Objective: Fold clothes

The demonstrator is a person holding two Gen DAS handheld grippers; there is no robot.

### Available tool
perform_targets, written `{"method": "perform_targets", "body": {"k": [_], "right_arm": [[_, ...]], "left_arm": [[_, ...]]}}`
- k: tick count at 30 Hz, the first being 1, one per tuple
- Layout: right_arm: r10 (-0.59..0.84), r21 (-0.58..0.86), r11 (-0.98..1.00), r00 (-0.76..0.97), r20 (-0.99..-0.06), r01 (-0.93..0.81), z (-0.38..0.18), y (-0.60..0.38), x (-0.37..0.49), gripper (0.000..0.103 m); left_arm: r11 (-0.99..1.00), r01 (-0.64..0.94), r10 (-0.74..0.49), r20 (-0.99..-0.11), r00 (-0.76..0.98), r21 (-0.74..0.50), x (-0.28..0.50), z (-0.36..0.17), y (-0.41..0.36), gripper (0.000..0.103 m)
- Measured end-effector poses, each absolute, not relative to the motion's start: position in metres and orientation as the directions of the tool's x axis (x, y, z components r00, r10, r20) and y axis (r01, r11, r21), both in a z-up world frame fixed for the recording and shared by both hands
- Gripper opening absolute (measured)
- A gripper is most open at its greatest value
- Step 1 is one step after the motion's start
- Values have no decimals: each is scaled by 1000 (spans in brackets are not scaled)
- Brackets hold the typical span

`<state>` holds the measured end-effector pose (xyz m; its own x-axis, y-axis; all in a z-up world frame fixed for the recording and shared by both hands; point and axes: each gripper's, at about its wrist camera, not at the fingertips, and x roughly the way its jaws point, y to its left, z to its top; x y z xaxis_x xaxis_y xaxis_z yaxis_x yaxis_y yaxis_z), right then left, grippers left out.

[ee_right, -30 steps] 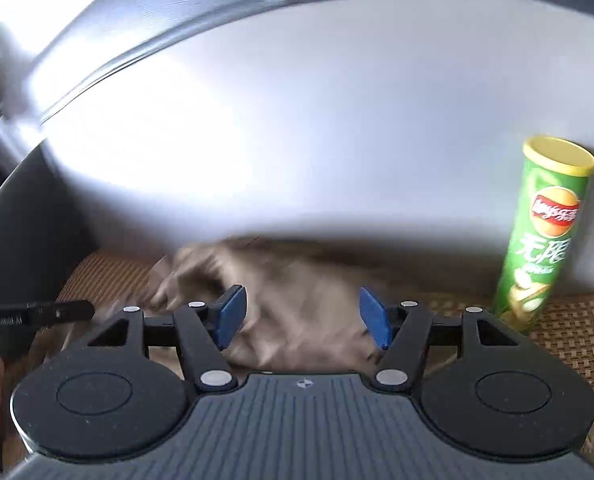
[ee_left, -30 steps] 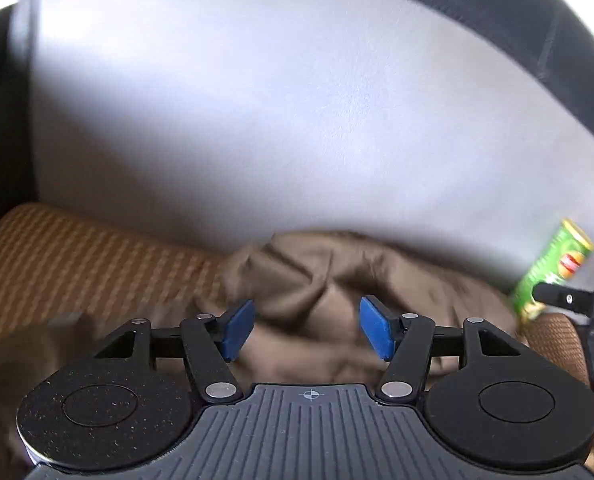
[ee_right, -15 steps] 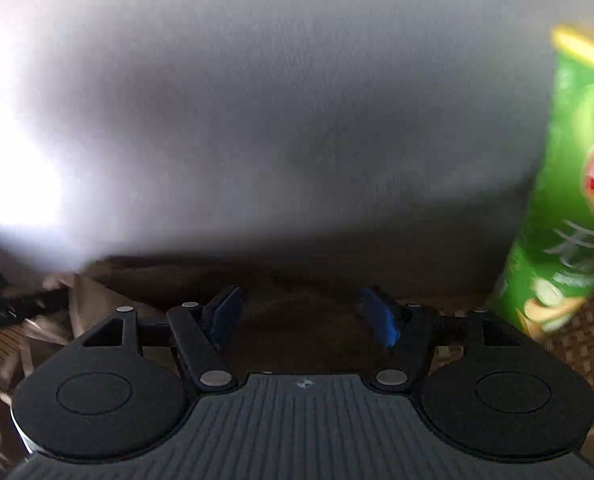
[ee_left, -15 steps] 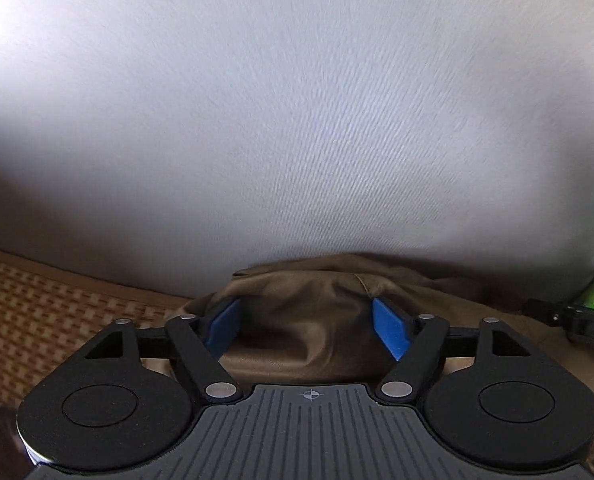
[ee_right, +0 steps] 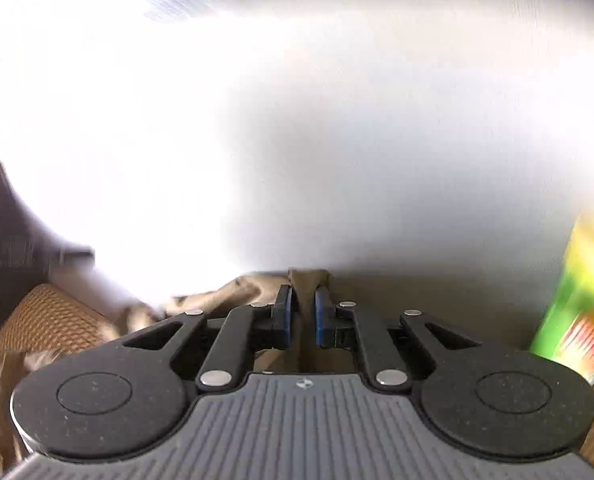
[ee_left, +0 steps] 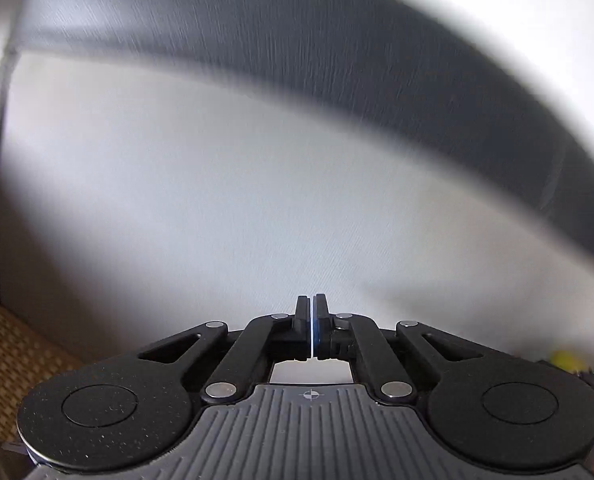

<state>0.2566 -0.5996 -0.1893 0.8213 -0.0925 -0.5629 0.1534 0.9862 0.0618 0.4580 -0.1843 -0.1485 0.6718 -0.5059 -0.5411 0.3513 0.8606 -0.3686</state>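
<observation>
Crumpled brown cloth garment lies low on the woven tan mat against a pale grey fabric backrest. Right gripper has just closed, pinching a soft fold, likely to lift an edge. Left gripper just clenched empty, pads together, no cloth between. Blurred green cylindrical chip can stands at right.

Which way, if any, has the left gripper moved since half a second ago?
Yes: back from the grey backrest, whose dark top edge shows again. Left gripper jaws just closed, no cloth between.
</observation>
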Motion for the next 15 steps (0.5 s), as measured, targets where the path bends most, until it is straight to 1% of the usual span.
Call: {"method": "perform_targets", "body": {"k": [1, 2, 3, 4, 5, 6, 7, 8, 10, 11, 12, 13, 14, 15], "right_arm": [[-111, -38, 994, 872, -477, 105, -175, -584, 232, 0], [-110, -103, 992, 899, -423, 72, -166, -571, 209, 0], [-103, -142, 989, 913, -395, 50, -161, -561, 188, 0], [-75, -157, 988, 913, -401, 12, -161, -553, 171, 0], [-52, -154, 988, 894, -446, -19, -169, -549, 160, 0], [-43, -150, 988, 864, -501, -38, -179, -546, 153, 0], [-40, -137, 990, 836, -547, -42, -189, -547, 148, 0], [-47, -103, 995, 813, -580, -17, -197, -554, 150, 1], [-66, -10, 997, 781, -621, 77, -203, -575, 165, 13], [-75, 25, 993, 765, -639, 118, -204, -585, 175, 34], [-86, 44, 987, 750, -656, 152, -204, -590, 191, 50], [-103, 43, 983, 734, -671, 177, -205, -596, 207, 50], [-114, 33, 982, 715, -690, 188, -210, -601, 220, 54], [-120, 21, 981, 694, -710, 190, -217, -605, 234, 61]], "left_arm": [[855, 371, -518, -555, 651, -363, 448, -148, -181, 11], [848, 390, -530, -569, 629, -358, 439, -147, -177, 21], [842, 409, -540, -584, 607, -352, 429, -146, -174, 25], [847, 427, -524, -627, 576, -316, 424, -155, -178, 27], [850, 446, -506, -669, 545, -280, 420, -164, -182, 28], [849, 460, -492, -703, 513, -259, 418, -172, -187, 35], [844, 471, -489, -725, 485, -255, 416, -180, -192, 46], [841, 479, -488, -737, 468, -252, 416, -185, -197, 53], [846, 489, -463, -746, 478, -212, 427, -190, -210, 72], [848, 496, -450, -750, 485, -188, 438, -192, -218, 74], [847, 507, -435, -758, 486, -161, 443, -194, -227, 75], [834, 534, -433, -765, 476, -139, 445, -195, -238, 76], [820, 561, -430, -773, 466, -118, 448, -196, -249, 77], [804, 586, -427, -781, 456, -97, 450, -197, -261, 80]]}}
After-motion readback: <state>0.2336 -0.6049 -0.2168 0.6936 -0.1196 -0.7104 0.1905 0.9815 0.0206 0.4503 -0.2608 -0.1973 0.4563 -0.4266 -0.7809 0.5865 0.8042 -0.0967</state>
